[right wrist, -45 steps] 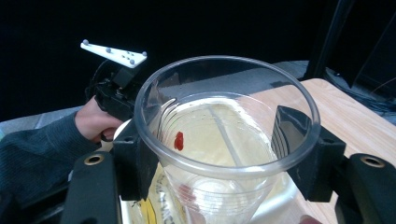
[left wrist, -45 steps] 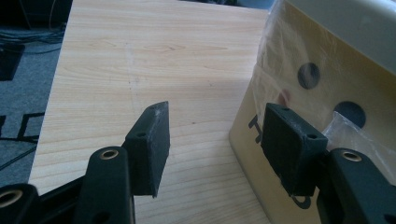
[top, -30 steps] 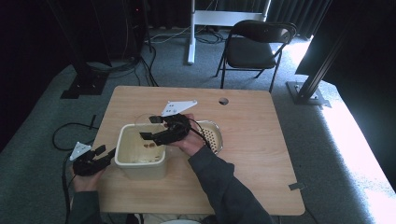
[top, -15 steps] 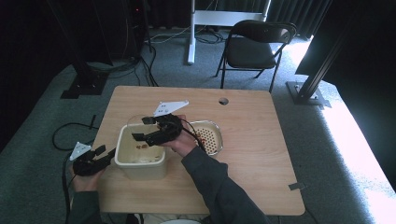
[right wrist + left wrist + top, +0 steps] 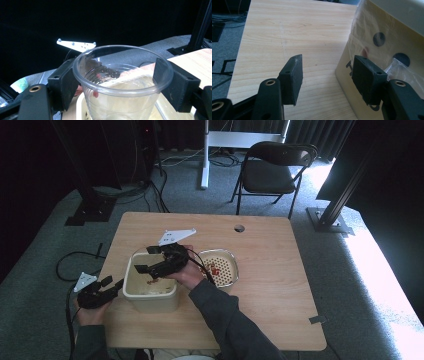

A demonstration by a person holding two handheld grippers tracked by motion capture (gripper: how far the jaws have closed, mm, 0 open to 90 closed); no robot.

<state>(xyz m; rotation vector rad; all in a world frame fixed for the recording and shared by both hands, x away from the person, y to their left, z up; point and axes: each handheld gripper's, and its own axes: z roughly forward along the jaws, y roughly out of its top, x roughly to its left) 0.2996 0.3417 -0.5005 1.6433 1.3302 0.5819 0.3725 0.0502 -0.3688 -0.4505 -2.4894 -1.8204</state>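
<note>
Fingers (image 5: 63, 85) of the right gripper (image 5: 117, 82) clamp a clear plastic cup (image 5: 120, 82) just below its rim, over the tub (image 5: 150, 290) (thin, probably crushable); left gripper (image 5: 329, 80) gapes empty beside it.

Black gripper (image 5: 160, 262) jaws, brass-looking screw holes, seemingly dark grey sleeves.

A black folding chair (image 5: 276, 170) is standing on the grey carpet at the upper middle of the high view, beside a white stand (image 5: 220, 140). Black cables (image 5: 75, 260) are trailing across the floor at left (one looping). A dark post base (image 5: 330, 217) is sitting at right.
</note>
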